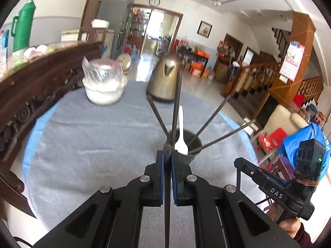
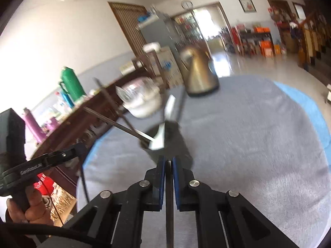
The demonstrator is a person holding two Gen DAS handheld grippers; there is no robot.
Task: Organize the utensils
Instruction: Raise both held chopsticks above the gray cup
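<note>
**A:** Which step are you in?

**B:** The loading step, by my reading. Your left gripper (image 1: 167,155) has its fingers pressed onto a thin dark chopstick (image 1: 167,210) that runs back between the blue pads and out past the tips. Your right gripper (image 2: 169,161) pinches another dark stick (image 2: 169,202) the same way.

**A:** And where does the rest sit?

**B:** Take the dark cup (image 1: 191,155) as your landmark. It stands on the grey-covered worktop (image 1: 93,144), just beyond your left fingertips. Inside it a white plastic spoon (image 1: 181,136) stands bowl-down, and several dark chopsticks (image 1: 211,124) fan out over its rim. The brass-coloured kettle (image 1: 164,80) is well behind the cup, and the white lidded bowl (image 1: 103,91) is behind it and off to the left.

**A:** What does your next move call for?

**B:** I judge that you bring each stick over the cup mouth, tip it closer to upright, and let go only once its lower end is inside the rim.

**A:** Any risk?

**B:** The cup is already crowded and looks light. Nudging the leaning sticks could tip it, so come in from the emptier near side.
</note>
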